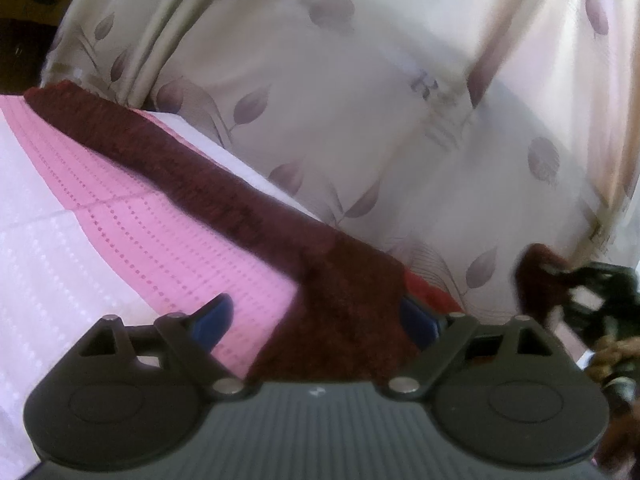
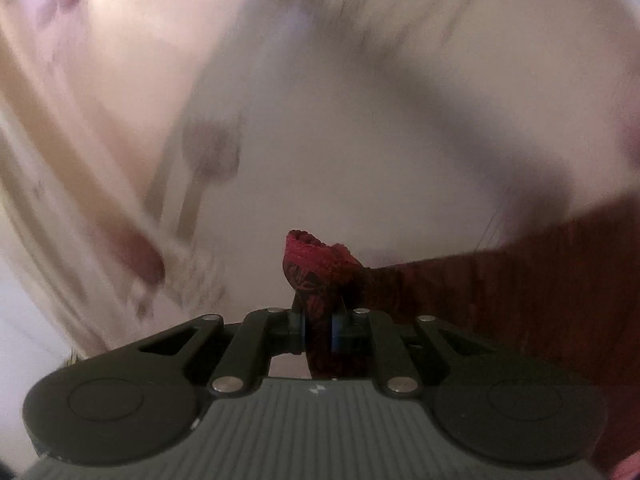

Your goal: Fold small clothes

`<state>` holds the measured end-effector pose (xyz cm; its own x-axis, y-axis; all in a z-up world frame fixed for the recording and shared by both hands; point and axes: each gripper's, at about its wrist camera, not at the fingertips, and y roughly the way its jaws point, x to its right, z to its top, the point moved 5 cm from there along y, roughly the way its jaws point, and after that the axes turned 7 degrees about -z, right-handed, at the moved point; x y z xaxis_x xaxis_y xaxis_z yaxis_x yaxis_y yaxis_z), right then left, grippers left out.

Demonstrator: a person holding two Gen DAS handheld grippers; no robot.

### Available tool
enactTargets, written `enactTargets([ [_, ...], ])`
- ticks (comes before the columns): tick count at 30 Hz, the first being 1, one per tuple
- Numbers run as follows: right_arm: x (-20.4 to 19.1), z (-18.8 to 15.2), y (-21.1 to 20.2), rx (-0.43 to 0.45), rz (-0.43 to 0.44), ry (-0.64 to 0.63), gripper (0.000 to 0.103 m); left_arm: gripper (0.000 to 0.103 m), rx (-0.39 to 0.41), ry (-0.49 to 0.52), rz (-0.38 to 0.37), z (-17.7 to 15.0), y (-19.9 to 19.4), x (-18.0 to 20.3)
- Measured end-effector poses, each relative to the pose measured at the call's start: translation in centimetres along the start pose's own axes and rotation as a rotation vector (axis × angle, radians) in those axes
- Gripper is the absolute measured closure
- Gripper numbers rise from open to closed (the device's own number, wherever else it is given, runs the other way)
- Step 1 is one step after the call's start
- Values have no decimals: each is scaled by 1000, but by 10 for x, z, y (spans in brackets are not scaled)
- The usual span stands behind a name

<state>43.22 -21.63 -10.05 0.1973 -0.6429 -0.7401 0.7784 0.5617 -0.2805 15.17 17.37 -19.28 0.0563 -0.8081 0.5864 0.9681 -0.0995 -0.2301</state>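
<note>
Blurred curtain [image 2: 360,100] behind pinched cloth [image 2: 316,280]

Right gripper [image 2: 319,330] pinches dark red lace-patterned cloth [image 2: 320,270], which trails rightward from it, in front of blurred pale leaf-print curtain [image 2: 208,152].

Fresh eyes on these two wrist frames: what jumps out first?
The dark red garment dominates: it runs in a long band across the pink-and-white bedding and passes between the wide-spread fingers of the left gripper. In the right wrist view, the right gripper is clamped on a bunched, lace-patterned corner of the same cloth, poking up above its fingers. Behind both hangs a pale leaf-print curtain, blurred in the right view.
</note>
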Motion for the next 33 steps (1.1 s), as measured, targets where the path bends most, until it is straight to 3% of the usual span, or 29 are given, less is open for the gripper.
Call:
enactTargets([
  [6, -27, -65, 49, -135, -1, -48, 87, 12, -5, -17, -4, 0, 0, -3],
  [11, -37, -96, 76, -182, -38, -108, 87, 12, -10, -31, -5, 1, 0, -5],
  [29, -54, -142, 123, -248, -112, -230, 85, 12, -15, -55, -11, 0, 4, -6],
  [33, -50, -151, 129, -293, -121, -238, 78, 12, -15, -63, -9, 0, 4, -7],
])
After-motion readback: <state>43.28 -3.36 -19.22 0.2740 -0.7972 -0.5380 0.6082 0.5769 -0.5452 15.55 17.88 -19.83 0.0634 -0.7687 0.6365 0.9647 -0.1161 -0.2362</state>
